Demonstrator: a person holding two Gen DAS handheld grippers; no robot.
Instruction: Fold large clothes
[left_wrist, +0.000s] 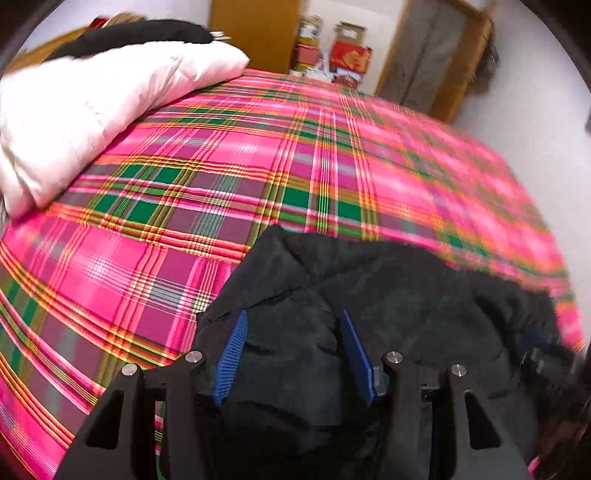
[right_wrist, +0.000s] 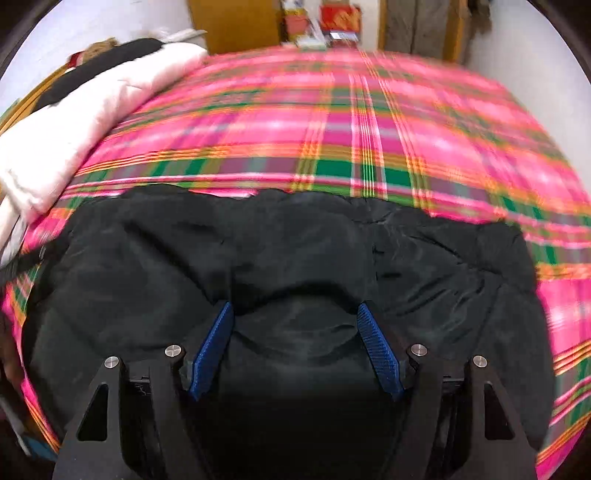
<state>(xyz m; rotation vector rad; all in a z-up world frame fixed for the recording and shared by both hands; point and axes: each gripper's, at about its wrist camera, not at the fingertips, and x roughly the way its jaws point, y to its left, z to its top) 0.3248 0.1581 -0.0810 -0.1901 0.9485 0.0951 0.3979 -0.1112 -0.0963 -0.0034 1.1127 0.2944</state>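
No readable writing anywhere: the printed boxes at the far wall are too blurred and small to make out letters or brands.

Left wrist view, left to right:
- One white quilt (left_wrist: 92, 110), bundled at the upper left on the bed, with one dark garment (left_wrist: 136, 35) lying on top of it.
- One plaid bedsheet (left_wrist: 258, 166), pink with green, orange and white bands, covering the whole bed.
- One black coat (left_wrist: 406, 295), puffy, lying on the sheet at the near edge, bottom centre to right.
- Left gripper (left_wrist: 293, 350): two blue pads, jaws part way apart, a thick fold of the coat bulging up between them. The pads appear pressed into the fabric on both sides, so it reads as grasping the coat.
- Far wall: one wooden cabinet (left_wrist: 255, 33), a stack of red and yellow boxes (left_wrist: 349, 55); exact count cannot be told.

Right wrist view, left to right:
- Same quilt (right_wrist: 92, 122) at upper left, dark garment along its far side.
- The coat (right_wrist: 258, 240) spread wide across the near half of the sheet (right_wrist: 406, 129).
- Right gripper (right_wrist: 295, 347): jaws wide apart, a rounded hump of coat fabric filling the gap, both blue pads against it; grasping the coat.
- This view is heavily blurred.
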